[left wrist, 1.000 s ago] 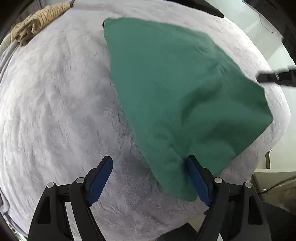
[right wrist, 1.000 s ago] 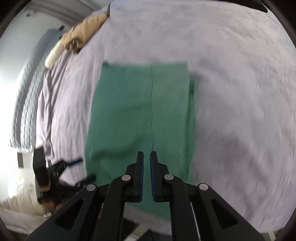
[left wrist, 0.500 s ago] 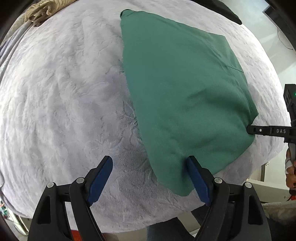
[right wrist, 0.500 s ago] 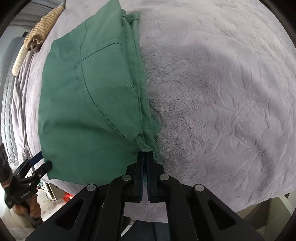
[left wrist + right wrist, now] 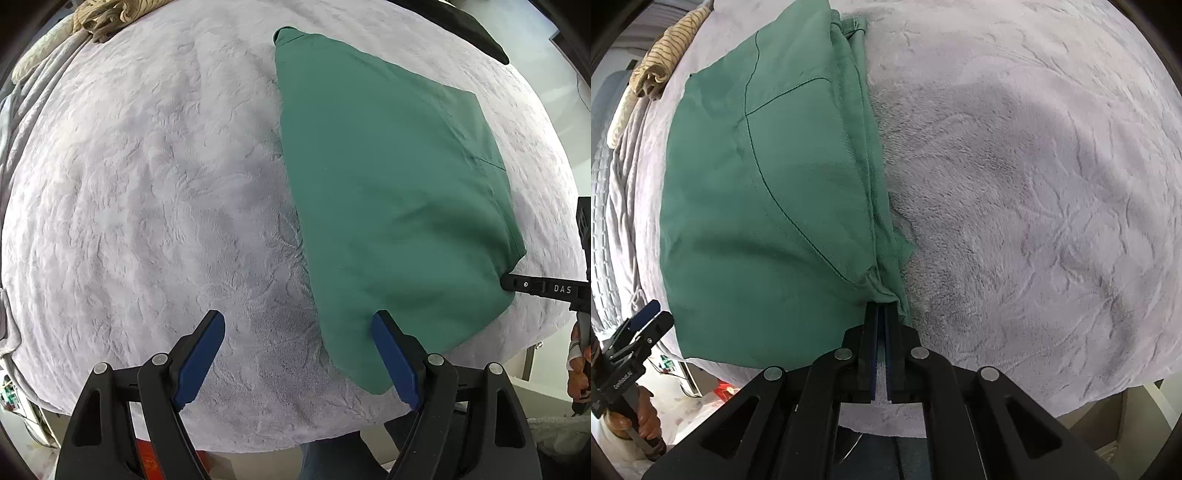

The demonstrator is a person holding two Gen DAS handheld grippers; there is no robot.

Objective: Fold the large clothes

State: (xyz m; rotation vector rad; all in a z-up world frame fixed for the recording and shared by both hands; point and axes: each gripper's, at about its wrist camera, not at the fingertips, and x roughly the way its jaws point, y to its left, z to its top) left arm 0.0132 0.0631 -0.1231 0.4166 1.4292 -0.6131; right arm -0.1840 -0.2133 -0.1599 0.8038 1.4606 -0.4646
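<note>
A green garment [image 5: 391, 184] lies folded flat on the grey plush bed cover [image 5: 147, 206], with seams showing in the right wrist view [image 5: 757, 192]. My left gripper [image 5: 298, 332] is open above the cover, its right finger at the garment's near left corner. My right gripper [image 5: 882, 310] is shut on the garment's near right corner, where the cloth bunches into its pads. Its black tip also shows at the right in the left wrist view [image 5: 517, 284].
A striped beige cloth [image 5: 665, 55] lies bunched at the far edge of the bed, and also shows in the left wrist view [image 5: 107, 14]. The cover's front edge [image 5: 258, 435] drops off near both grippers. A dark object [image 5: 469, 29] lies beyond the garment.
The right gripper came down to the garment's near right corner and closed on it. The left gripper stayed open and drifted slightly, the garment now sitting further right in its view.
</note>
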